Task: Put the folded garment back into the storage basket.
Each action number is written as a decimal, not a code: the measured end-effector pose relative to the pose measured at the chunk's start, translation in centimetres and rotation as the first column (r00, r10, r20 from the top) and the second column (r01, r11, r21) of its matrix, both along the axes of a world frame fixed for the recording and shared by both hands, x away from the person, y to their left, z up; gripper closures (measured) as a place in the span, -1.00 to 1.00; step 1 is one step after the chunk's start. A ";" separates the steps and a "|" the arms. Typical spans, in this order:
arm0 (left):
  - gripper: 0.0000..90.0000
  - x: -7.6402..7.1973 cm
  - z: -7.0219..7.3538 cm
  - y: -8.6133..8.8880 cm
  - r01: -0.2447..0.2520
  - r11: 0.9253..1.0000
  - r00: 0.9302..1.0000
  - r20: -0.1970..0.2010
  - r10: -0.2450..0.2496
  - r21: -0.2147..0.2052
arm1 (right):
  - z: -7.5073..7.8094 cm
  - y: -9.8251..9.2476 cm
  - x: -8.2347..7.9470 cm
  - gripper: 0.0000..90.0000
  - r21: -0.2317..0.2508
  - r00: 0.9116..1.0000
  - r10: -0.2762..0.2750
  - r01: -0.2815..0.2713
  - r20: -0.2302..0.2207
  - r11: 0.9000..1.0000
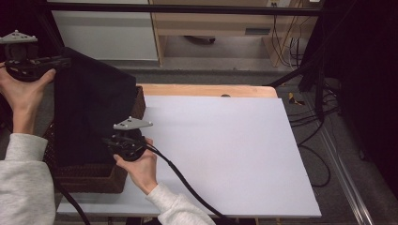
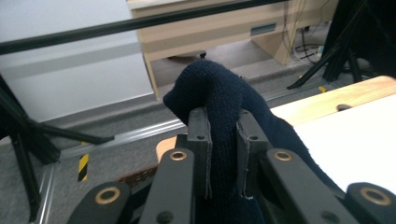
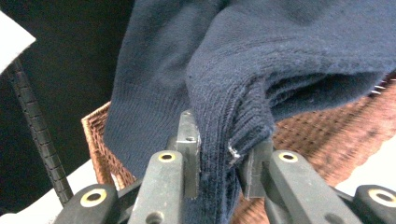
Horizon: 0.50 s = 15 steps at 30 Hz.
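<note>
Where both grippers clamp it, the dark navy knit garment (image 1: 89, 108) hangs stretched — thick, ribbed, fuzzy — over the wicker basket (image 1: 94, 178).

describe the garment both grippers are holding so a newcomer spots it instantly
At the left edge of the white table sits a brown wicker basket. Stretched above it, between the left gripper and the right gripper, hangs a navy knit sweater, the one dark, soft thing there.

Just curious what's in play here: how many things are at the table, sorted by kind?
Dark navy knitted garment: 1
Brown wicker basket: 1
White board on the wooden table: 1
Hand-held grippers, left gripper and right gripper, both clamped on the garment: 2
Total: 5
</note>
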<state>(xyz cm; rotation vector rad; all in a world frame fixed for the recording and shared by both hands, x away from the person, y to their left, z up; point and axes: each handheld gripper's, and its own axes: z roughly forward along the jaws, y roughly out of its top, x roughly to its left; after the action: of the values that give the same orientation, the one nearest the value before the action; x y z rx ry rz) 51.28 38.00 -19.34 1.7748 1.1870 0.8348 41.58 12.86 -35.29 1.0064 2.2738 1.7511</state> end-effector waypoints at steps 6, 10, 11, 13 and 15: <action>0.70 1.7 -2.7 2.5 -0.088 0.996 0.996 -0.023 0.088 0.022 | -1.2 2.7 -0.5 0.54 -0.033 0.999 -0.019 0.020 0.043 0.999; 0.26 2.5 -6.2 4.1 -0.146 0.987 0.989 -0.029 0.144 -0.063 | -2.7 2.8 -0.4 -0.10 -0.104 0.997 0.031 -0.023 0.074 0.994; 0.19 2.4 -6.7 4.3 -0.144 0.987 0.989 -0.040 0.142 -0.074 | -2.9 2.2 -0.3 -0.20 -0.095 0.997 0.022 -0.014 0.078 0.995; 0.02 2.1 -7.6 4.2 -0.135 0.986 0.990 -0.063 0.130 -0.093 | -2.9 0.7 -0.2 -0.37 -0.074 0.995 -0.003 0.010 0.098 0.997; -0.12 1.6 -8.1 3.9 -0.121 0.987 0.992 -0.060 0.115 -0.104 | -2.8 -0.7 -0.1 -0.44 -0.067 0.995 0.002 0.005 0.103 0.998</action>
<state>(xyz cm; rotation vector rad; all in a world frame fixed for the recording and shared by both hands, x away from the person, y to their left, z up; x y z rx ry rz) 52.90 41.91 -27.42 1.6624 1.3582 0.7800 41.49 12.13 -38.12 0.8849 2.2516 1.6731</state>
